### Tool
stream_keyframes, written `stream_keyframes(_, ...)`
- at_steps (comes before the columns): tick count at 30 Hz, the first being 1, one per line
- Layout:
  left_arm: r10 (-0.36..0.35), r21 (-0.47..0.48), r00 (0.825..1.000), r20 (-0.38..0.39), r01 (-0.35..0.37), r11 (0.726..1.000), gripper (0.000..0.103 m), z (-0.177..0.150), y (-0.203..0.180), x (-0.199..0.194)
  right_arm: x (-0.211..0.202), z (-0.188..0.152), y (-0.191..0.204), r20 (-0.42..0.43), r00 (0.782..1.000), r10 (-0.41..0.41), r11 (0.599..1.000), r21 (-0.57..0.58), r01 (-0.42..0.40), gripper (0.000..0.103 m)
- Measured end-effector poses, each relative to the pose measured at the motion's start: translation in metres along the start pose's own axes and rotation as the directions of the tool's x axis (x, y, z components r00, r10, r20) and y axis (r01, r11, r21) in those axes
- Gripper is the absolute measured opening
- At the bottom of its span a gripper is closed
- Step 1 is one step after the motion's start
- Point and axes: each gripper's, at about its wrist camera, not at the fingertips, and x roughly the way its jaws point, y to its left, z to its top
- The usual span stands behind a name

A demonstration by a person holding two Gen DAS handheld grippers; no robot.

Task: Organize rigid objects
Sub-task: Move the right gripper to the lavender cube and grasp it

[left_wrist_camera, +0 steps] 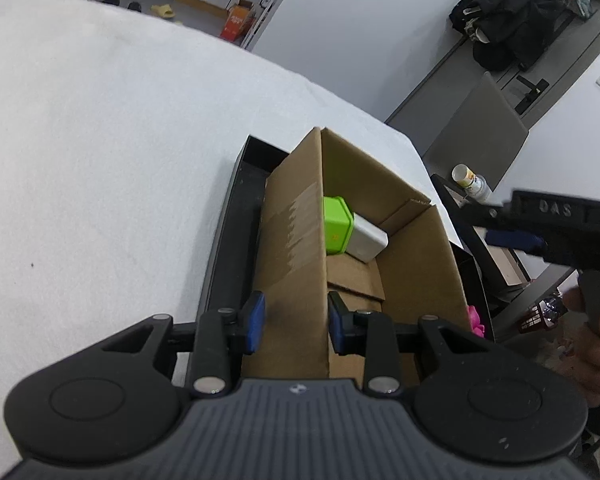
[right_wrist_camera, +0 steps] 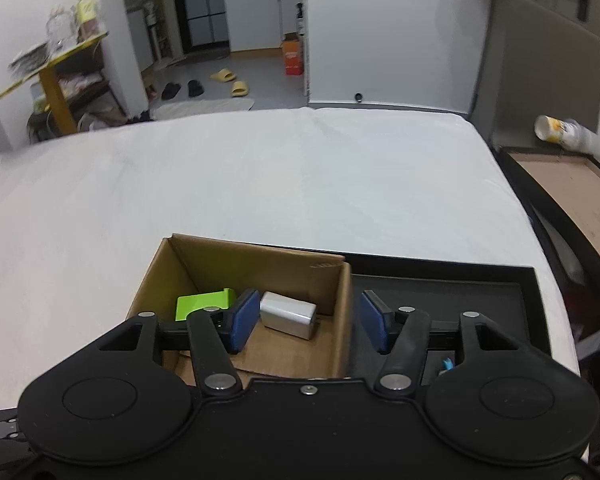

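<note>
Cardboard box (left_wrist_camera: 416, 256): on white table (left_wrist_camera: 100, 140), beside black tray (left_wrist_camera: 228, 216); holds green block (left_wrist_camera: 337, 225) + white block (left_wrist_camera: 370, 244).
Left gripper (left_wrist_camera: 296, 322): spread, straddling box wall, prob. to steady it.
Right gripper (right_wrist_camera: 306, 320): spread, empty, above box.

- Raised letters "DAS" are read on the black body of the right gripper (left_wrist_camera: 556, 216), seen at the right edge of the left wrist view.
- Printing is seen on the orange carton (right_wrist_camera: 293, 56) standing on the floor in the doorway; too small and blurred to be read.
- A yellow-and-white label is seen on the bottle (right_wrist_camera: 562, 130) lying beside the bed; its wording cannot be made out.
- A faint stamped mark is noted on the top edge of the cardboard box (right_wrist_camera: 326, 266); illegible.
</note>
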Motion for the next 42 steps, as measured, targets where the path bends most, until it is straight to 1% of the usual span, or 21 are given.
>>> stream_keyframes(3,-0.005,0.001,1.0,0.006,0.005,1.0,0.031,0.0,0.0,-0.002,-0.007,-0.004,-0.012,0.0,1.0,-0.017,0.999,0.033,0.017,0.056)
stream_keyframes(8,-0.01,0.0,1.0,0.016,0.01,1.0,0.03,0.0,0.0,-0.005,-0.015,-0.019,-0.035,-0.008,0.998,-0.069,0.994,0.087,0.07,0.057)
stream_keyframes(12,-0.012,0.003,1.0,0.014,0.012,1.0,0.027,-0.001,0.0,-0.005,-0.023,-0.033,-0.054,-0.017,0.994,-0.11,0.983,0.147,0.112,0.057)
stream_keyframes(17,-0.011,-0.001,1.0,0.016,0.011,1.0,0.026,-0.001,0.001,-0.005,-0.028,-0.05,-0.075,-0.045,0.985,-0.165,0.967,0.189,0.17,0.058)
stream_keyframes(19,-0.011,-0.002,1.0,0.016,0.011,1.0,0.026,-0.001,0.001,-0.005,-0.03,-0.054,-0.081,-0.051,0.983,-0.179,0.96,0.207,0.186,0.06)
stream_keyframes(26,-0.008,-0.004,1.0,0.013,0.008,1.0,0.026,-0.001,0.001,-0.004,-0.034,-0.065,-0.1,-0.05,0.978,-0.202,0.937,0.28,0.208,0.065)
stream_keyframes(28,-0.007,-0.007,1.0,0.011,0.007,1.0,0.026,-0.001,0.001,-0.004,-0.033,-0.068,-0.102,-0.054,0.975,-0.217,0.931,0.288,0.223,0.068)
stream_keyframes(30,-0.006,-0.007,1.0,0.01,0.006,1.0,0.026,-0.001,0.002,-0.003,-0.032,-0.071,-0.108,-0.06,0.971,-0.233,0.922,0.305,0.24,0.075)
stream_keyframes(33,-0.002,-0.006,1.0,0.009,0.002,1.0,0.026,-0.001,0.002,-0.002,-0.029,-0.078,-0.119,-0.074,0.964,-0.255,0.901,0.344,0.264,0.081)
stream_keyframes(38,0.003,-0.006,1.0,0.01,-0.003,1.0,0.026,-0.002,0.0,0.0,-0.022,-0.09,-0.132,-0.099,0.966,-0.238,0.869,0.424,0.257,0.081)
stream_keyframes(42,0.003,-0.006,1.0,0.01,-0.003,1.0,0.026,-0.002,0.0,0.0,-0.014,-0.098,-0.14,-0.118,0.966,-0.23,0.847,0.464,0.259,0.08)
